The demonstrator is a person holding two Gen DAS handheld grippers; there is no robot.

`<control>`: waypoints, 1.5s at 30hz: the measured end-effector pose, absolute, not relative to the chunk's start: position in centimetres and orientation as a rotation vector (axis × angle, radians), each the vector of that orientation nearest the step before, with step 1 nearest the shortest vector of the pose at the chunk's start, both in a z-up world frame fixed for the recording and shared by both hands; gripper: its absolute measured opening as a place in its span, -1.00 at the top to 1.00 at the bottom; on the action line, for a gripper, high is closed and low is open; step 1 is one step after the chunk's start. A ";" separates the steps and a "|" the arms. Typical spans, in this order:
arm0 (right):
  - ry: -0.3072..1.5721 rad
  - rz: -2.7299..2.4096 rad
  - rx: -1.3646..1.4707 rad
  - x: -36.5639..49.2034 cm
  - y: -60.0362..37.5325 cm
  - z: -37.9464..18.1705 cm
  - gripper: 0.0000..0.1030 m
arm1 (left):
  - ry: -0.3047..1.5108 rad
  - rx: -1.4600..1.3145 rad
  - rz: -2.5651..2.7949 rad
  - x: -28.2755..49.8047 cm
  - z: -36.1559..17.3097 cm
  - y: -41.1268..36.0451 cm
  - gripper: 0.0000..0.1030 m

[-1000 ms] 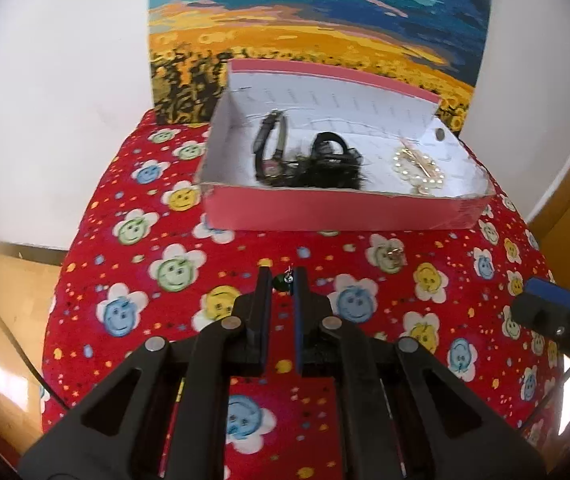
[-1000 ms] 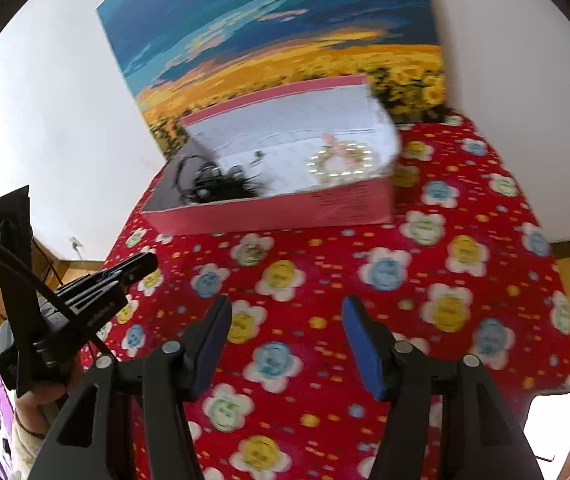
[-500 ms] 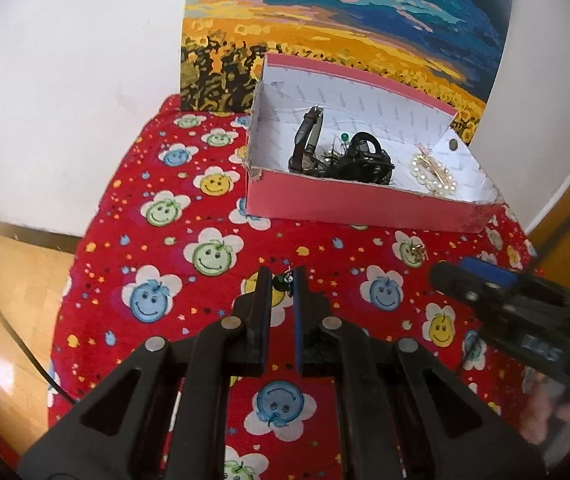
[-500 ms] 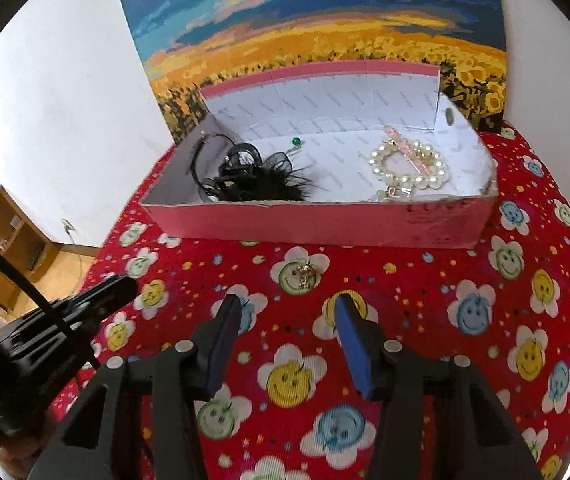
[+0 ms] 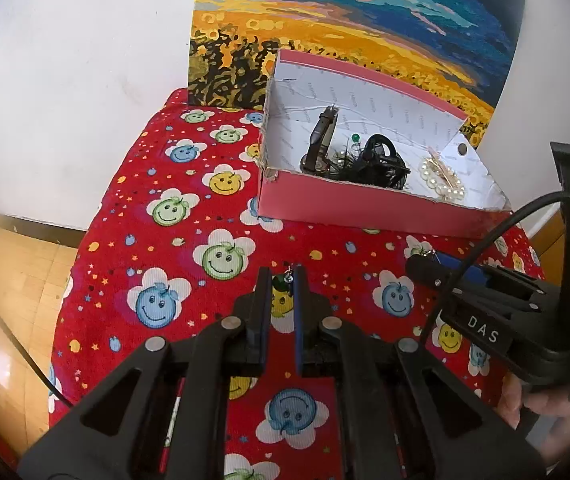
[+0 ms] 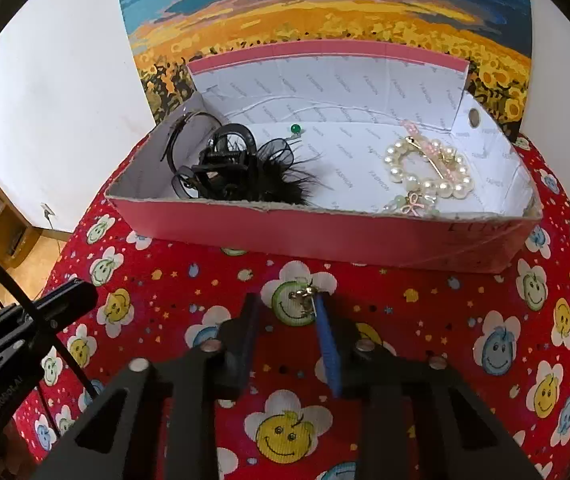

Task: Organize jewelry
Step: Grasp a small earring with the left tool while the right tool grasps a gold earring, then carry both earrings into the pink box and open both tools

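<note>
Straddling a small gold-coloured metal earring point(image 6: 304, 298) that lay on the red smiley-flower cloth point(image 6: 425, 320) of the surface, the right tool point(image 6: 285, 312) stood with its fingers parted, the trinket lying close against the blue pad of the right-hand finger and clear of the left one. The left tool point(image 5: 283, 280) was pinched on a small green-bead earring point(image 5: 285, 278), only its tip showing between the fingertips, held above the cloth and well short of the pink cardboard box point(image 5: 365, 204).

The box already held a black feathered hair clip point(image 6: 253, 172), a pearl bead bracelet point(image 6: 429, 172) and a dark strap watch point(image 5: 321, 140).

Judgement: the step in hand was the right-side pickup. To do it well, the tool wanted centring leftward so both pads met the earring together; closing off-centre risked nudging it or snagging cloth. Pads should come low, just touching the fabric, and close slowly. The left grip should not be eased until over the box.
</note>
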State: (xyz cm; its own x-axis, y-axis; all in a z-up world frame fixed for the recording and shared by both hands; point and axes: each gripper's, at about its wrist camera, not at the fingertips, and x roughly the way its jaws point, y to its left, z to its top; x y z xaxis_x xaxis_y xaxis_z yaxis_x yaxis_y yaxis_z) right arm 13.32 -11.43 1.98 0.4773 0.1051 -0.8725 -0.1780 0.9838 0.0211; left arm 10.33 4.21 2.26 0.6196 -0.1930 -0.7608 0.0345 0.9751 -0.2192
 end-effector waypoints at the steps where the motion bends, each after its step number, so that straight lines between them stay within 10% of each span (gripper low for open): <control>1: 1.058 0.172 -0.075 13.4 -11.5 1.9 0.62 | 0.895 -0.190 -0.132 10.3 2.2 4.2 0.97; 45: 0.870 0.092 0.087 15.1 -20.3 10.7 0.83 | 0.784 -0.132 -0.315 16.6 7.8 -6.2 0.96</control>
State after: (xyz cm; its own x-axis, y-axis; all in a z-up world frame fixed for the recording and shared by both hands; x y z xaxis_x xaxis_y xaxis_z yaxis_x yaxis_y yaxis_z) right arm 15.15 -20.32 10.66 0.6411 0.1166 -0.7586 -0.0454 0.9924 0.1141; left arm 16.61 -6.23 7.82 0.6642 -0.3268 -0.6723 0.2298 0.9451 -0.2324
